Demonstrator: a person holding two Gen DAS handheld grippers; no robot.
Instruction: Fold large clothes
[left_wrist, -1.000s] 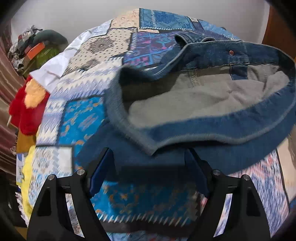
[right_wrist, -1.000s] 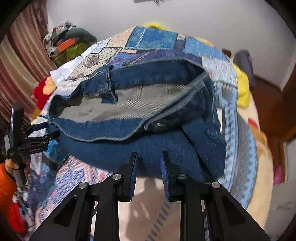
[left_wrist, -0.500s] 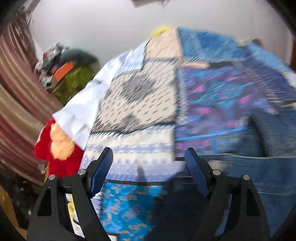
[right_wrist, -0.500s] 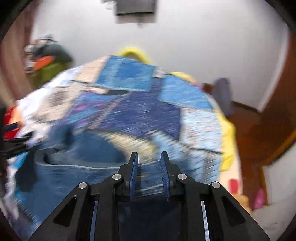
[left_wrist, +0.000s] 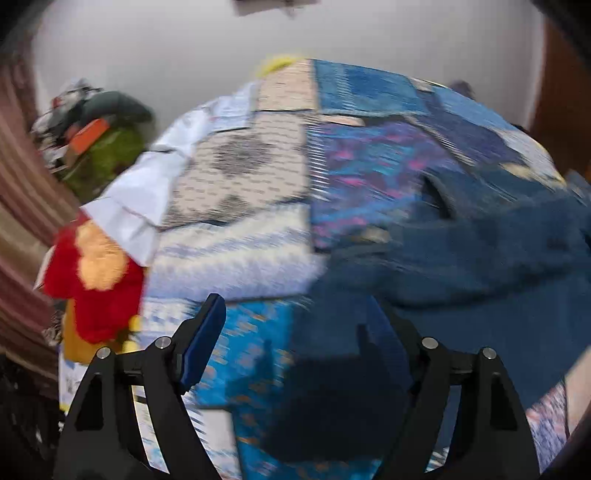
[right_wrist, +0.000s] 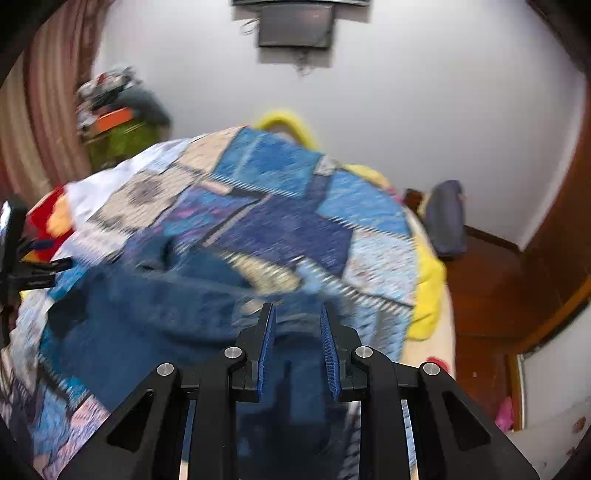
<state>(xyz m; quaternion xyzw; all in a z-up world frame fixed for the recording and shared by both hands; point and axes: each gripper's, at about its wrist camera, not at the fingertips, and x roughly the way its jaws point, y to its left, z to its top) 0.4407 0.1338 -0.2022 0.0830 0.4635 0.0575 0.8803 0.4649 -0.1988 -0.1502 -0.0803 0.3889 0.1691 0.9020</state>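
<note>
A dark blue denim garment (left_wrist: 480, 280) lies bunched on a patchwork quilt (left_wrist: 236, 184) covering the bed. In the left wrist view it fills the right and lower middle. My left gripper (left_wrist: 291, 332) stands open wide just above its left edge, and the left pad (left_wrist: 205, 339) is bare. In the right wrist view the denim garment (right_wrist: 147, 325) spreads across the lower left. My right gripper (right_wrist: 297, 332) is nearly closed, with denim between its pads and running down between the fingers. Both views are blurred by motion.
A red and orange plush toy (left_wrist: 92, 280) and a white cloth (left_wrist: 136, 206) lie at the bed's left edge. A pile of bags and clothes (left_wrist: 96, 140) stands by striped curtains. On the right are a yellow blanket (right_wrist: 428, 280), a wooden floor (right_wrist: 491, 295) and a wall-mounted screen (right_wrist: 295, 26).
Both cameras have risen and tipped up, showing more wall. The garment's open waistband has collapsed into a bunched mass. The denim now sits between the right pads instead of ahead of them.
</note>
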